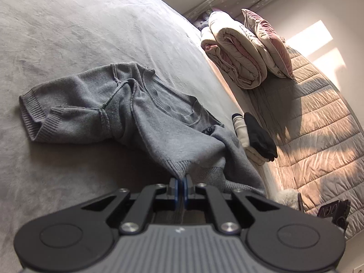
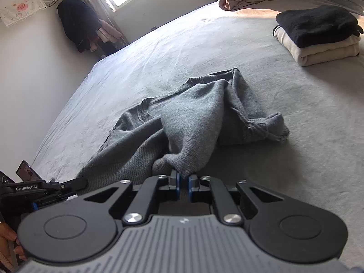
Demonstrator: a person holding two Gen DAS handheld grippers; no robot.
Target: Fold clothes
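A: Where is the sweater (image 1: 127, 113) lying right now?

B: It is lying crumpled on the grey bed (image 1: 68, 34), its collar and one sleeve bunched toward the far side, while the near edge is being lifted off the sheet

A: And what are the tools doing?

B: The left tool (image 1: 181, 178) is pinching the ribbed hem at one corner, its blue pads pressed nearly together on the knit. The right tool (image 2: 183, 177) is pinching another part of the same edge, with a fold of fabric gathered between its pads. In the right view the left tool (image 2: 75, 183) is showing at the lower left, just beside the cloth

A: So which step is this?

B: I am judging it as the start of the fold: both corners are being gripped so the sweater can be spread flat or drawn over itself

A: What is the next move calling for?

B: Probably pulling both tools apart and toward the person evenly, so the hem is going taut and the body is smoothing out. The bunched sleeve is looking likely to drag, so a slow, level pull is seeming wise

A: Anything nearby to mind?

B: A stack of folded clothes (image 2: 318, 38) is sitting well apart from the sweater, with rolled bedding (image 1: 238, 52) beyond it
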